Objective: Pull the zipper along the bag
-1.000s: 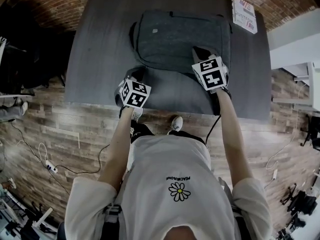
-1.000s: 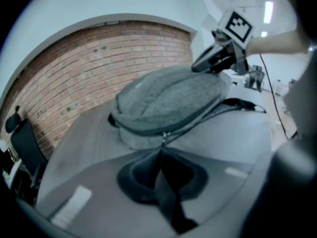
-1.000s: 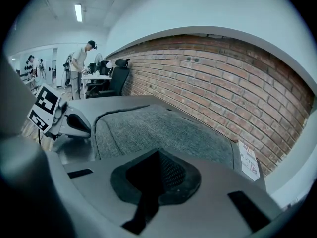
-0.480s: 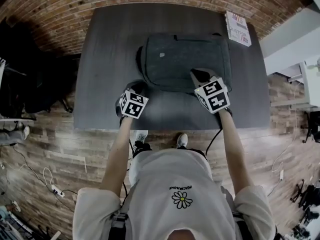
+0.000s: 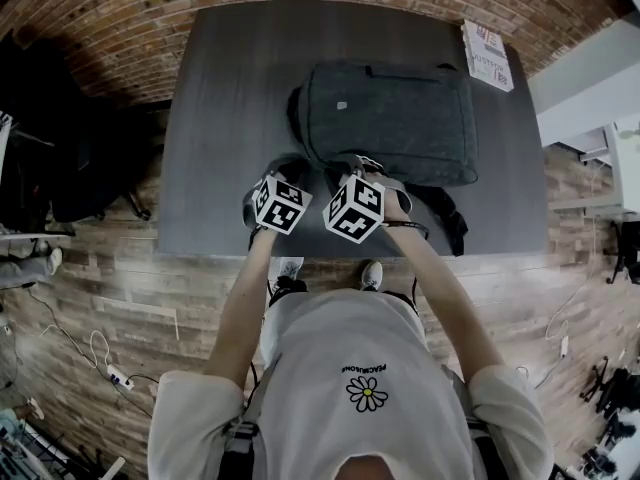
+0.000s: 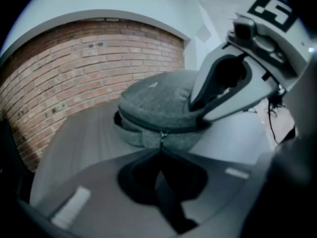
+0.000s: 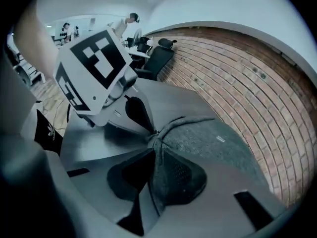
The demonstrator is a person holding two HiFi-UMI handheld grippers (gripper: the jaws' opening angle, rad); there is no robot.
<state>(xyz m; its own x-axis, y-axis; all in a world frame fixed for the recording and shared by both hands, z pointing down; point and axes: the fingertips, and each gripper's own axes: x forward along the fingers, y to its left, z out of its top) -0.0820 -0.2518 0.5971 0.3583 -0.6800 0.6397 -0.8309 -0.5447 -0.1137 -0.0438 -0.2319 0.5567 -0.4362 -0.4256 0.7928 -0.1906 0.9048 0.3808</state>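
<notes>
1. The grey fabric backpack (image 5: pixel 400 118) lies flat on the dark grey rectangular table (image 5: pixel 220 118), toward its right side. A white printed booklet (image 5: pixel 488 56) sits at the table's far right corner, near the bag.
2. Your left gripper (image 6: pixel 161 150) has its jaws pinched together on the small metal zipper pull (image 6: pixel 161 134) at the backpack's near left corner.
3. Your right gripper (image 7: pixel 156 150) is just beside the left one at that same corner. Its jaws have just been opening and stand partly apart, with the bag's seamed edge between them.
</notes>
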